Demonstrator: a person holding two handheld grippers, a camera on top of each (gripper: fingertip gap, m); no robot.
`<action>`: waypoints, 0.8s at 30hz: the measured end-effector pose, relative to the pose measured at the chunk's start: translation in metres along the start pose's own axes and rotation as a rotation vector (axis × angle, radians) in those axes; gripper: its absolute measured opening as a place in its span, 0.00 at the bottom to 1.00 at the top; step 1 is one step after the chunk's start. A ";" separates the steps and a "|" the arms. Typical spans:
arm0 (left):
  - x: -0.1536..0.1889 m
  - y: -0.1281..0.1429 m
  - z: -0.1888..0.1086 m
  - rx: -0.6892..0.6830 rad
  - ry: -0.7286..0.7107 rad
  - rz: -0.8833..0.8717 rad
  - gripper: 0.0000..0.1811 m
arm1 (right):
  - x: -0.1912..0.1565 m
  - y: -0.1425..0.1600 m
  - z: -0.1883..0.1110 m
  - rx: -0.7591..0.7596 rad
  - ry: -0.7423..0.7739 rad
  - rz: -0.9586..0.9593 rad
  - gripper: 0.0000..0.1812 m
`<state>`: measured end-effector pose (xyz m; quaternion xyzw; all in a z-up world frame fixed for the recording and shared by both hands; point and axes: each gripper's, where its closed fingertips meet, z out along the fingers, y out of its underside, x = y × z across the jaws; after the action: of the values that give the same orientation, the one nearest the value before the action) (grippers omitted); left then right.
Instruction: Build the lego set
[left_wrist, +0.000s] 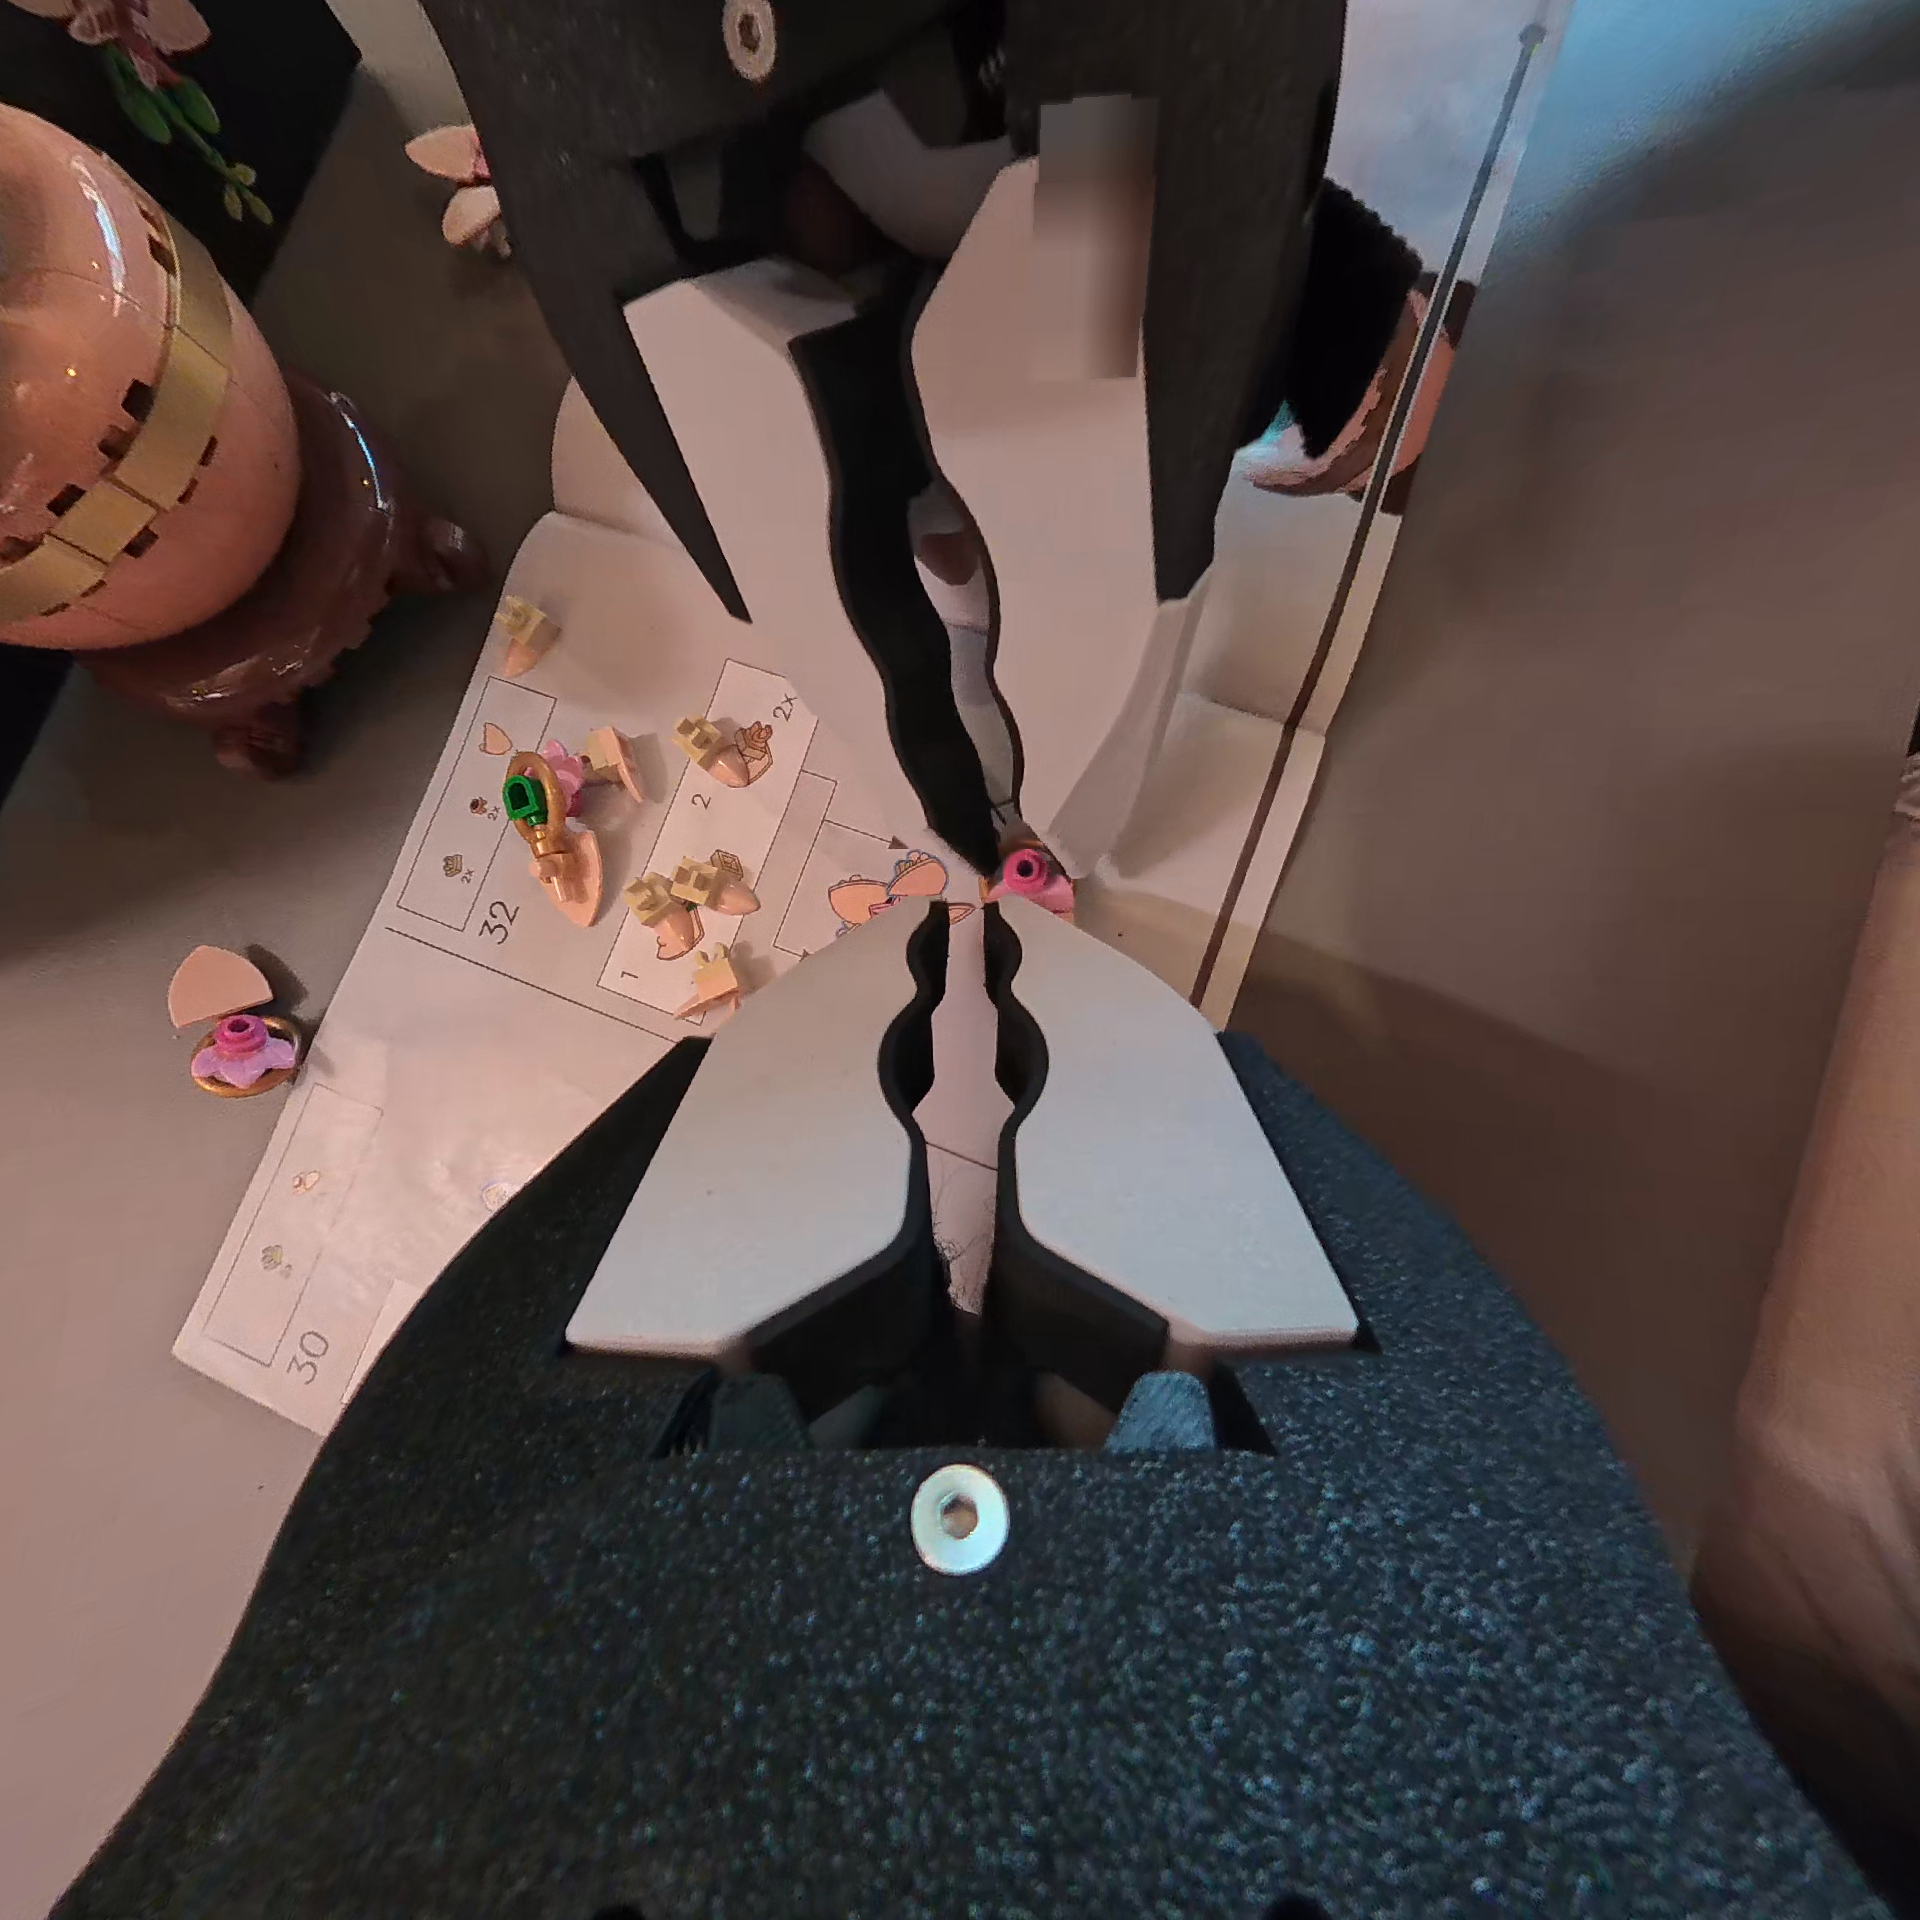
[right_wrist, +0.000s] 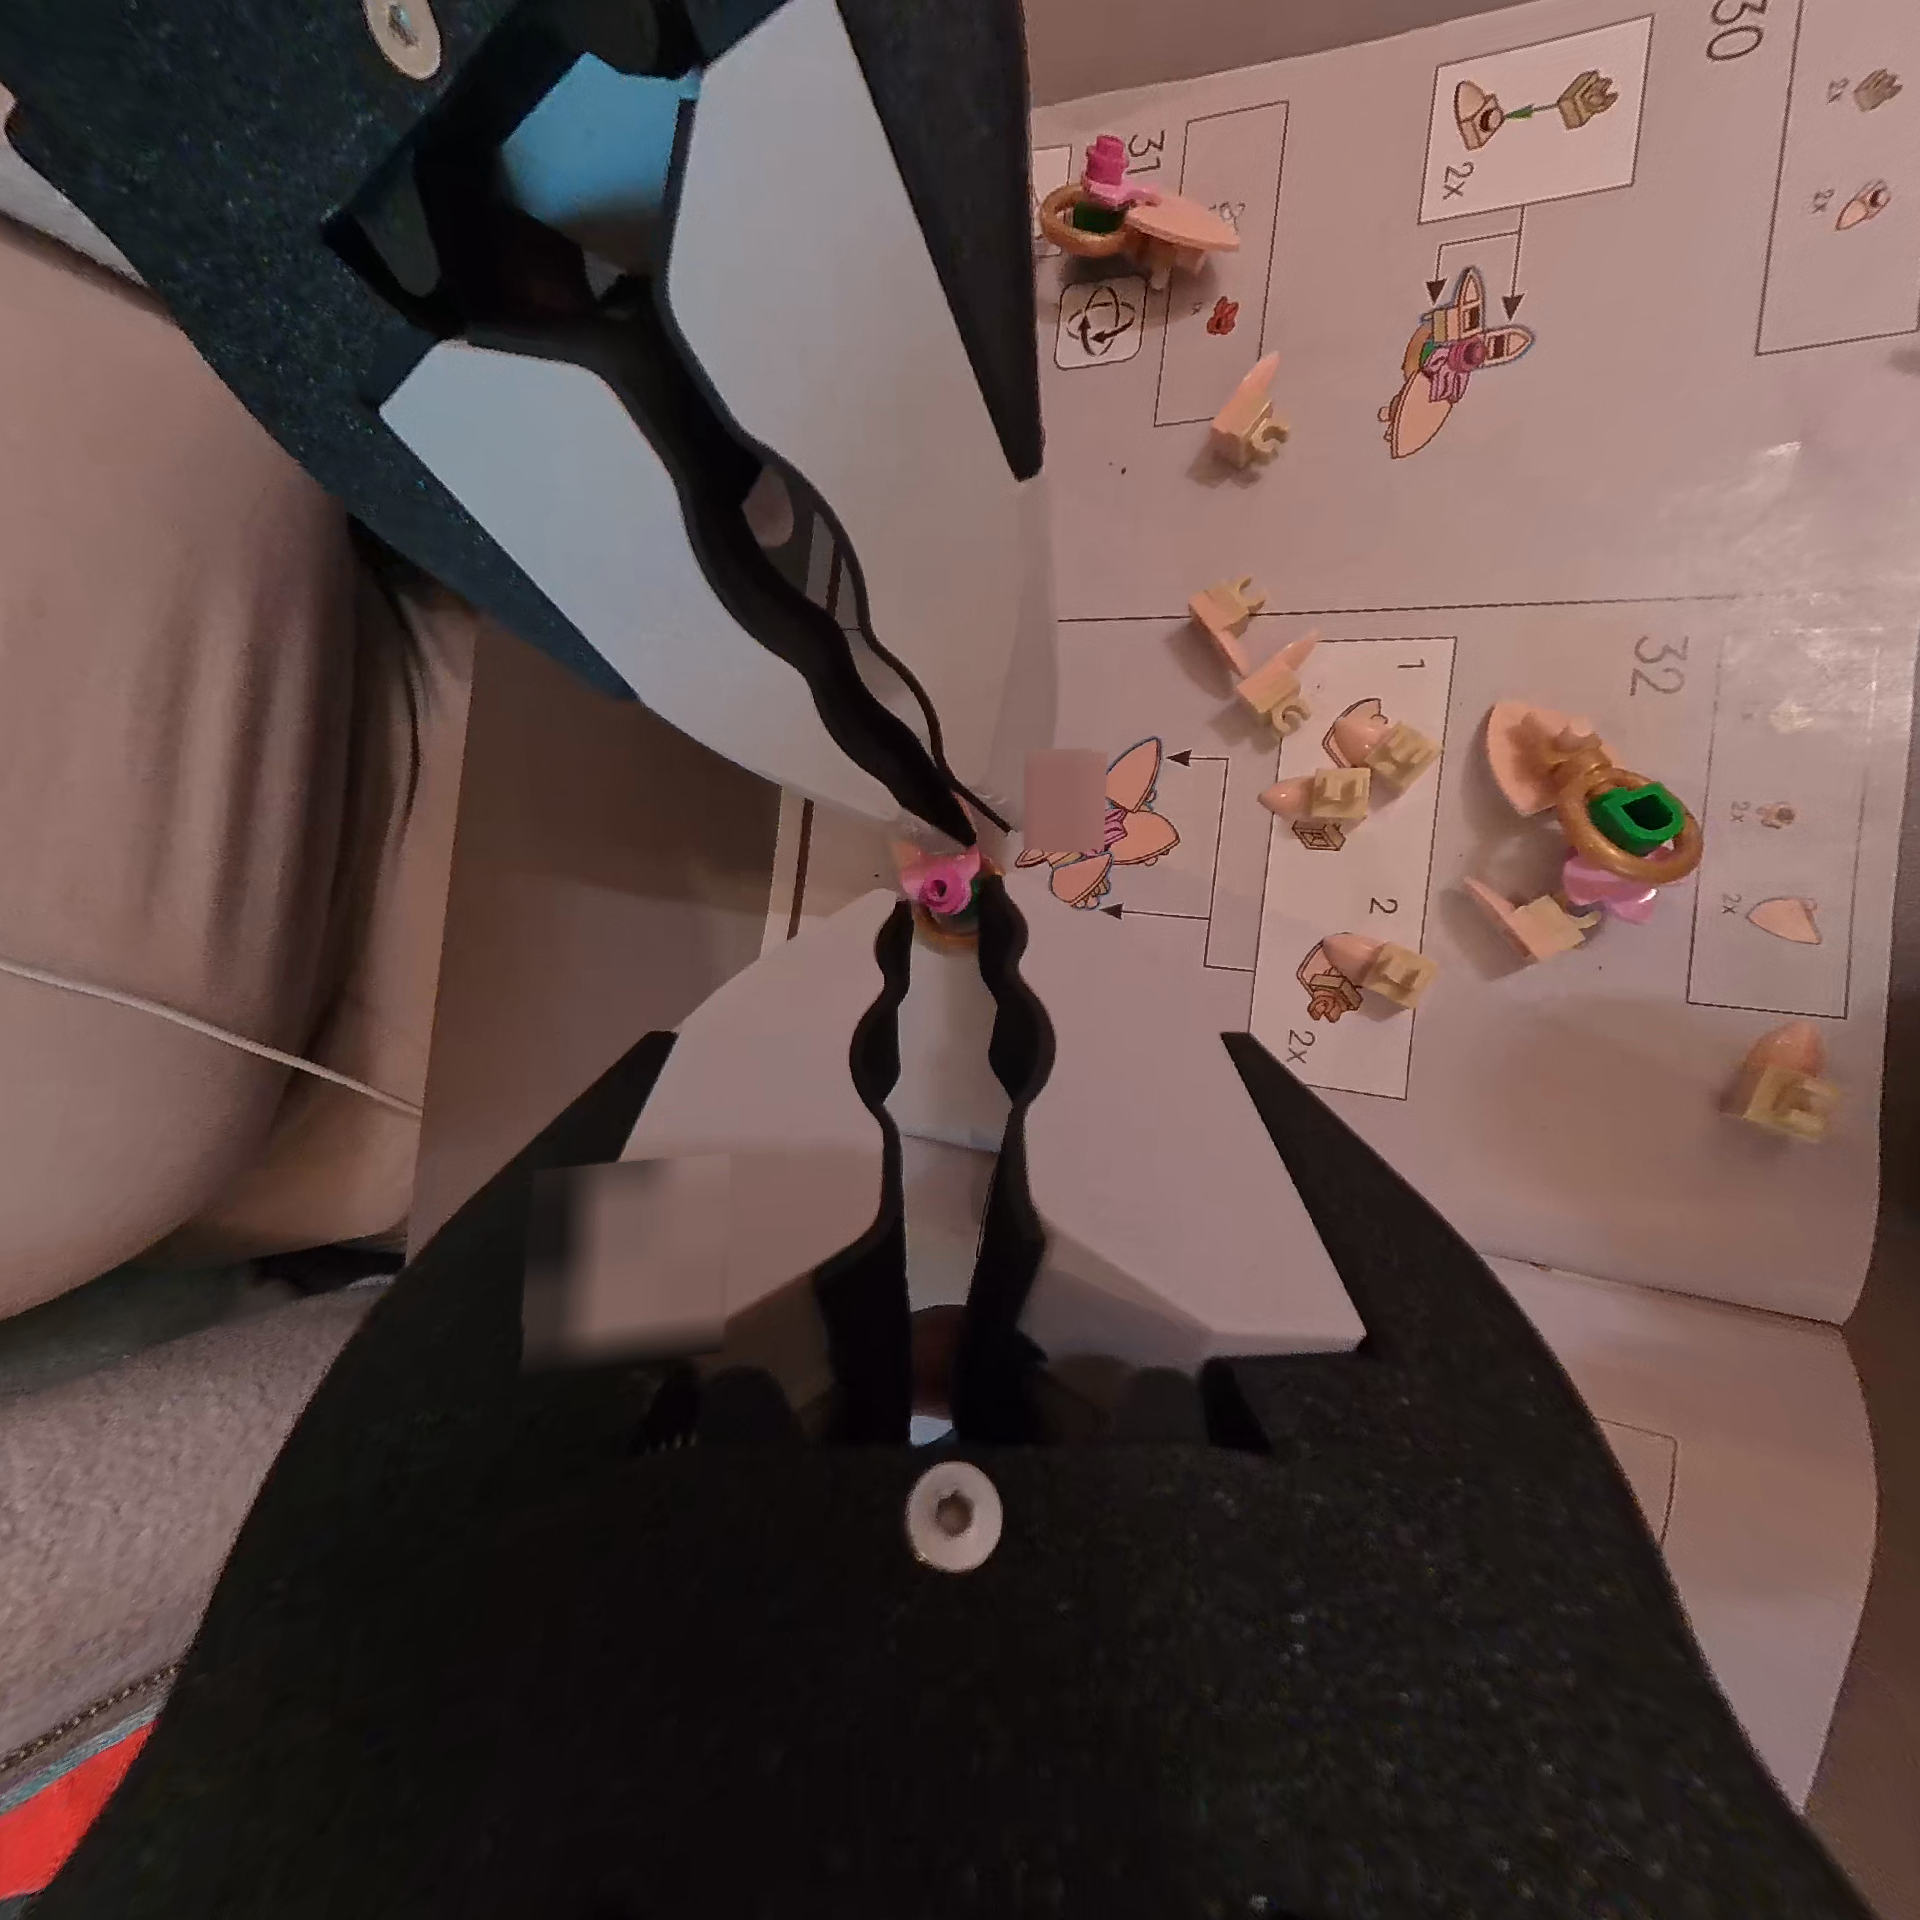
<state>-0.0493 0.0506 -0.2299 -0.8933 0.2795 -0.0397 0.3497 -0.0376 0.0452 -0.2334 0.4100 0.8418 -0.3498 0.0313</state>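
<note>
Left wrist view: left gripper (left_wrist: 964, 906) and right gripper (left_wrist: 992, 847) meet tip to tip over the instruction booklet (left_wrist: 436, 1122), both pinching one small flower piece (left_wrist: 1027, 871) with a pink stud and gold ring. Right wrist view confirms it: right gripper (right_wrist: 951, 920) grips the ring, left gripper (right_wrist: 961, 831) clamps the top. Loose petals (left_wrist: 691, 894) lie left on the booklet; a pink vase (left_wrist: 135, 416) stands far left.

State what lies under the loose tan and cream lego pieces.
An open white paper instruction booklet lies under the loose tan and cream lego pieces. Its printed diagrams show around them; the print directly beneath each piece is covered.
</note>
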 end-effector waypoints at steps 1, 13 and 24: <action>0.000 -0.001 0.000 0.002 -0.002 0.001 0.03 | 0.001 0.000 -0.001 0.002 0.007 -0.003 0.07; -0.001 0.001 0.000 -0.003 -0.005 0.002 0.03 | -0.001 -0.006 -0.003 0.009 0.109 -0.199 0.03; 0.002 0.001 0.001 0.004 0.017 -0.002 0.02 | 0.001 -0.004 -0.001 -0.029 0.150 -0.195 0.02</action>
<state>-0.0475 0.0497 -0.2312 -0.8926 0.2813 -0.0481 0.3491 -0.0410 0.0454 -0.2307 0.3510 0.8824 -0.3074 -0.0602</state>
